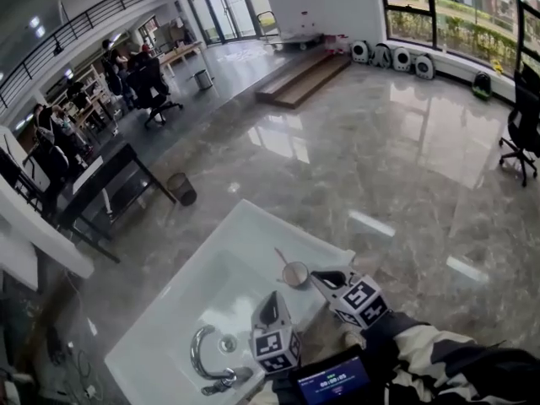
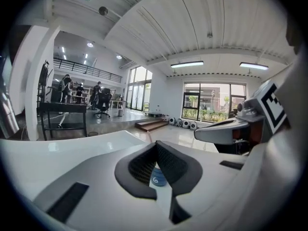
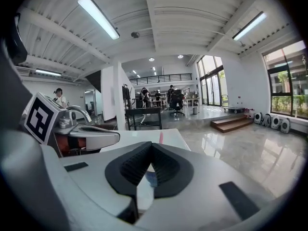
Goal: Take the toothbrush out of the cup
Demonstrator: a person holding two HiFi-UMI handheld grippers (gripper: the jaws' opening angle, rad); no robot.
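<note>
Aiming at cup [image 1: 295, 274], lower centre, toothbrush [image 1: 281, 258] leaning inside: left gripper [image 1: 272, 302], right gripper [image 1: 321, 277] jaws together, empty, pre-grasp.

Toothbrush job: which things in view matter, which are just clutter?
Job: small blue cup, pink-handled toothbrush standing in it, left gripper, right gripper, both shut.
Clutter: white sink basin, chrome faucet, dark round floor bin, black desk, wooden steps.

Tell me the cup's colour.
Blue with a white swirl; the cup shows best in the left gripper view.
</note>
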